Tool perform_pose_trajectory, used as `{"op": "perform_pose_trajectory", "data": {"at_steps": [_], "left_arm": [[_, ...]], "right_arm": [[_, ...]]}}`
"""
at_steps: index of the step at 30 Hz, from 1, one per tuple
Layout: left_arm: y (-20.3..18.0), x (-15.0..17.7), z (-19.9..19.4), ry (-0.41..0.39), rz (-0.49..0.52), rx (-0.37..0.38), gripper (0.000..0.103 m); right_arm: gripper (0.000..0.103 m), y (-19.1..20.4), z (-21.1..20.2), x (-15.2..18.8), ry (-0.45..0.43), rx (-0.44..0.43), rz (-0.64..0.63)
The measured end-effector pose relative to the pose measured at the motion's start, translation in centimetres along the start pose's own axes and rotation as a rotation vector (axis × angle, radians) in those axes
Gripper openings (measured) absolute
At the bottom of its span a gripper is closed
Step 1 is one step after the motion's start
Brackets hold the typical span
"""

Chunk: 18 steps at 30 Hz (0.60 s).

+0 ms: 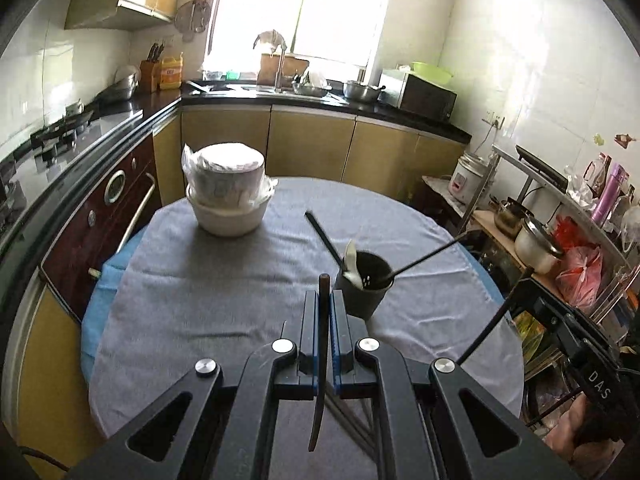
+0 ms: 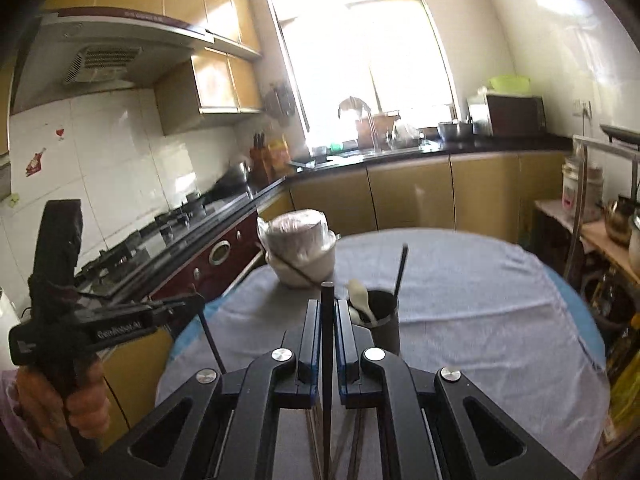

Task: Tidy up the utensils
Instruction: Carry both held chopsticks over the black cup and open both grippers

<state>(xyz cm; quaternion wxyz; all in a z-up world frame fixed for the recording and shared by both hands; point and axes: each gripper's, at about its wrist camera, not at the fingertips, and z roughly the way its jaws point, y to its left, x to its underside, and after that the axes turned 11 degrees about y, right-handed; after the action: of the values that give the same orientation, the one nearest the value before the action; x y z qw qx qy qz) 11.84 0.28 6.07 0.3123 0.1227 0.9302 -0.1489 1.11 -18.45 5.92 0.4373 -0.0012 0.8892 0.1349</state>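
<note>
A dark cup [image 1: 366, 292] [image 2: 384, 316] stands on the grey-clothed round table [image 1: 200, 300] and holds a white spoon [image 1: 352, 268] and two black chopsticks. My left gripper [image 1: 324, 296] hovers just short of the cup, shut on a dark chopstick [image 1: 320, 360] held upright between its pads. My right gripper [image 2: 327, 304] is likewise shut on a dark chopstick [image 2: 327, 340], near the cup. In the right wrist view a hand holds the left gripper [image 2: 188, 304] at the left. The right gripper [image 1: 532, 284] shows at the right edge of the left wrist view.
Two stacked white bowls [image 1: 226, 196] [image 2: 300, 256] wrapped in plastic stand at the table's far left. Several more chopsticks [image 1: 352, 420] lie on the cloth under the grippers. A counter with a stove [image 2: 176, 224] runs along the left, and cluttered shelves [image 1: 560, 208] stand at the right.
</note>
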Motion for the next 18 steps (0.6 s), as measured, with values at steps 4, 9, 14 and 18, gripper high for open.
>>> {"op": "perform_pose_trajectory", "data": {"at_steps": [4,9,14,18], "left_arm": [[-0.7,-2.0,-0.5,-0.034,0.004,0.014,0.005],[-1.7,-5.8,-1.4,-0.091,0.011,0.031,0.005],[-2.9,-9.4,-2.1,-0.152,0.015,0.046,0.005],[-4.0,-11.9,-2.5,-0.222,0.022,0.064,0.005]], "right_arm": [[0.007,0.3,0.0,-1.9,-0.038,0.006,-0.002],[0.007,0.5,-0.1,-5.1,-0.080,0.020,-0.018],[0.007,0.4,0.2,-8.7,-0.115,0.058,-0.032],[0.007,-0.2,0.1,-11.4,-0.153,0.083,-0.023]]}}
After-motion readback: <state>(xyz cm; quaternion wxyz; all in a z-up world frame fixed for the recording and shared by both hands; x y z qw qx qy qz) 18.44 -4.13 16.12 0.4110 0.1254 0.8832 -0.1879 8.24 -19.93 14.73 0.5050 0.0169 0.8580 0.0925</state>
